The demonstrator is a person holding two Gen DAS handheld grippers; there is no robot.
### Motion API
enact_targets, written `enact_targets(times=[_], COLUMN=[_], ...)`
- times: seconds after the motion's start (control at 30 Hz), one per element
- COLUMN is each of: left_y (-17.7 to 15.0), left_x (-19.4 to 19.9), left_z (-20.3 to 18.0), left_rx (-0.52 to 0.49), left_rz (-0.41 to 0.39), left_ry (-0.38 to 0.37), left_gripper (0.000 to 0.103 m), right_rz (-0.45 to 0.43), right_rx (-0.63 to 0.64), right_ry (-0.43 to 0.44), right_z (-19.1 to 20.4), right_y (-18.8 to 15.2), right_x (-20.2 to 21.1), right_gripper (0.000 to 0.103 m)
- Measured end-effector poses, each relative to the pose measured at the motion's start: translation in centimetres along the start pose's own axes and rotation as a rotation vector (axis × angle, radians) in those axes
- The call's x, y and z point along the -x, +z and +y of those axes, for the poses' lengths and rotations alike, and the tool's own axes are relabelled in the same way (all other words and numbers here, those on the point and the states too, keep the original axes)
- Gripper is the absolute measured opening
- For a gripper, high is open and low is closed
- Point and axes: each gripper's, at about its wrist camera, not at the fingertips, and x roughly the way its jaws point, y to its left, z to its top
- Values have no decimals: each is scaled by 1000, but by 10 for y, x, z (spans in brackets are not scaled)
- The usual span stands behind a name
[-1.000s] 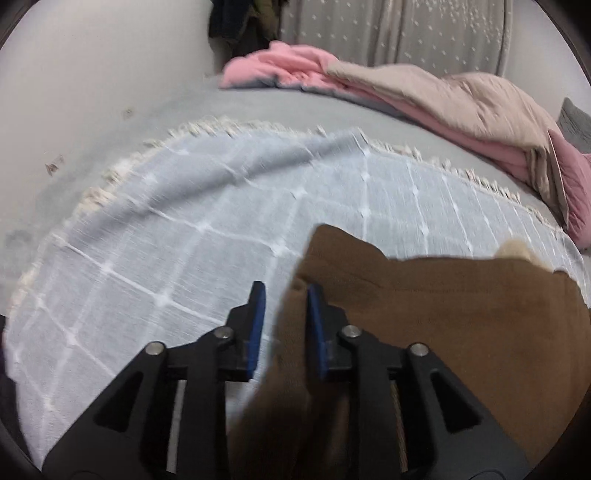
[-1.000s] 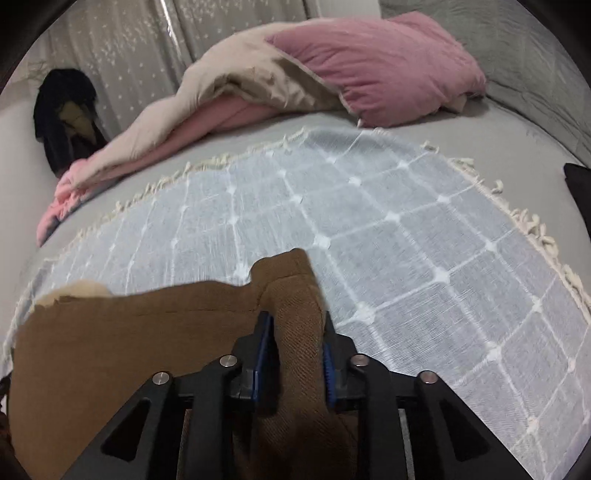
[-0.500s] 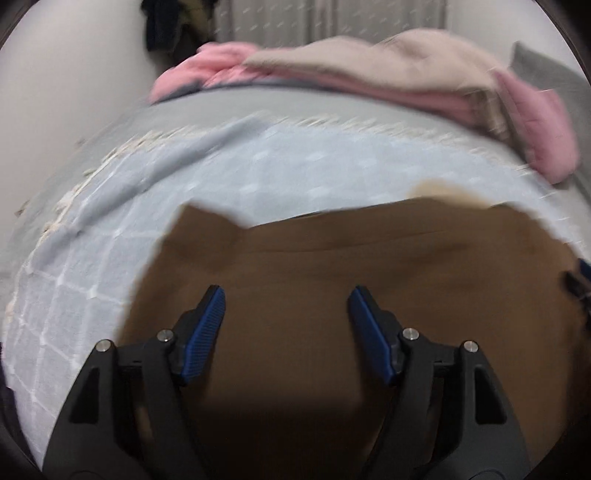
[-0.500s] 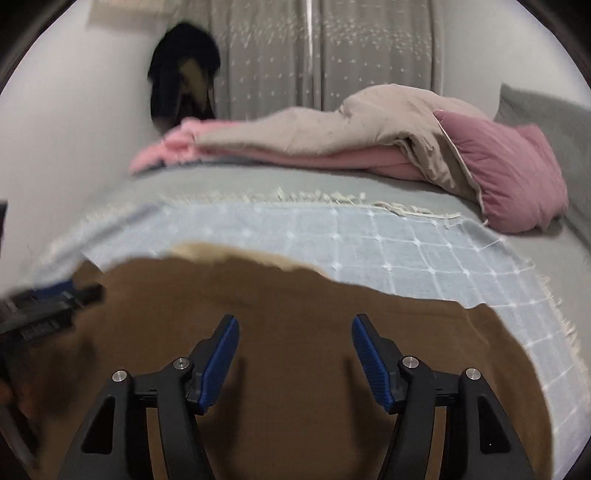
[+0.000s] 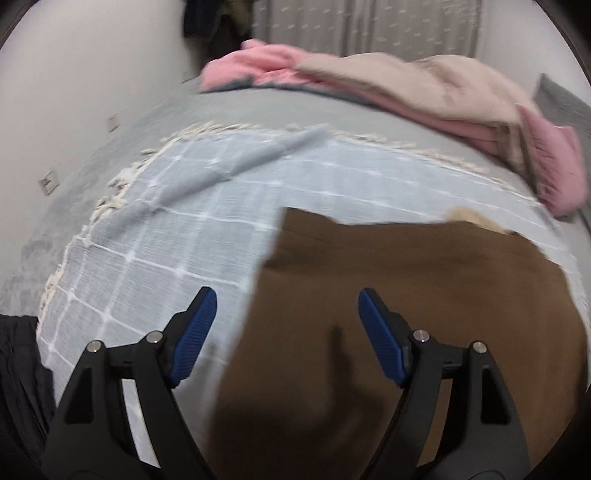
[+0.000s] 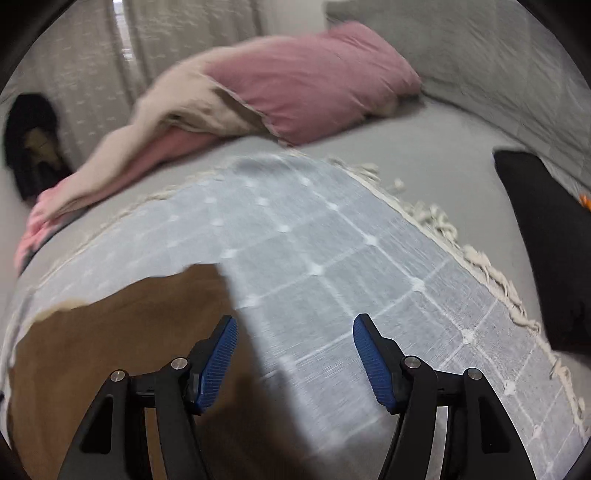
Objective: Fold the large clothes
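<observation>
Left gripper (image 5: 286,306): jaws spread wide and opening further, blue pads clear of any cloth — nothing grasped. Below and between them lies the brown garment (image 5: 406,295), its left edge running under the gap.

Right gripper (image 6: 293,334): jaws parted, released, nothing pinched. Its left pad hangs over the right edge of the brown garment (image 6: 122,350); the right pad hangs over bare blanket.

The garment lies flat on a pale blue checked blanket (image 5: 177,229) with a cream fringe, spread over the grey bed (image 5: 295,107). A bit of cream-coloured lining (image 5: 471,218) shows at the garment's far edge.

Farther out — a heap of bedding along the far side of the bed: a beige quilt (image 5: 436,85) over pink fabric, and a pink pillow (image 6: 314,81) beside it. A black item (image 6: 546,236) lies off the blanket's right fringe; what it is cannot be told. Grey dotted curtains (image 6: 166,33) behind. Dark clothing (image 6: 31,140) hangs near the wall. Both views are blurred.
</observation>
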Motion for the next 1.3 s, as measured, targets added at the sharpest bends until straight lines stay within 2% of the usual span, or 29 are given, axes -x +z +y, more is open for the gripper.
enact_targets(times=[0.07, 0.17, 0.3, 0.4, 0.47, 0.53, 0.57, 0.67, 0.83, 0.9, 1.03, 1.2, 1.3], left_y=[-19, -57, -97, -125, -138, -142, -142, -145, -155, -155, -160, -176, -188], left_x=[24, 50, 55, 44, 46, 51, 54, 68, 87, 95, 101, 101, 98], left_z=[-28, -58, -73, -65, -47, -30, -24, -23, -15, -8, -2, 5, 7], left_rx=[-50, -110, -157, -185, -135, -79, -66, -102, -76, -20, 52, 190, 271], left_rz=[-23, -19, 25, 83, 59, 48, 50, 44, 39, 48, 91, 203, 258], left_ry=[-58, -124, -141, -110, -93, -33, -33, 10, 18, -31, -116, -267, -321], left_gripper=[87, 89, 89, 90, 94, 94, 94, 94, 94, 94, 97, 97, 98], right_rz=[-23, -18, 53, 97, 119, 126, 136, 154, 159, 147, 136, 97, 104], right_rx=[57, 142, 246, 289, 293, 254, 228, 164, 118, 87, 99, 154, 174], right_ry=[71, 167, 208, 187, 166, 154, 137, 108, 77, 47, 85, 85, 95], right_z=[29, 78, 127, 122, 111, 95, 83, 50, 23, 15, 14, 25, 34], right_y=[-20, -50, -99, -128, -140, -139, -138, -135, -132, -133, -136, -141, -146], right_x=[28, 53, 58, 52, 50, 55, 56, 62, 88, 101, 119, 132, 132], right_gripper=[67, 76, 77, 77, 78, 78, 78, 79, 79, 79, 79, 80, 80])
